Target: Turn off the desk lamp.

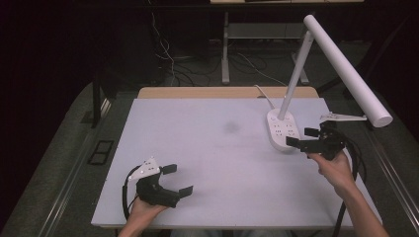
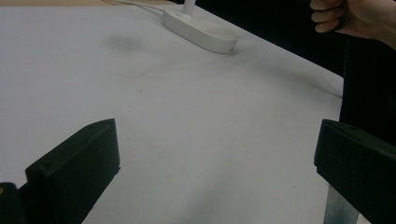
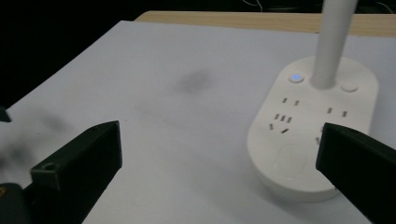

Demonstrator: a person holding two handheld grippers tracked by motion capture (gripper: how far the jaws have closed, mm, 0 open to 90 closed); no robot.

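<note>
1. Right gripper [image 1: 303,138]: jaws spread wide, nothing between them, sitting just beside the near-right end of the lamp base [image 1: 282,129].
2. Lamp base: white oval with sockets, far right on the white table [image 1: 207,148]; blue button lit [image 3: 295,77] next to the stem [image 3: 331,42].
3. Left gripper [image 1: 177,179]: jaws apart, empty, near-left on the table, well apart from the base.

Dark room; grey floor [image 1: 59,163], cables [image 1: 168,59] and a metal desk leg [image 1: 226,49] behind.
</note>
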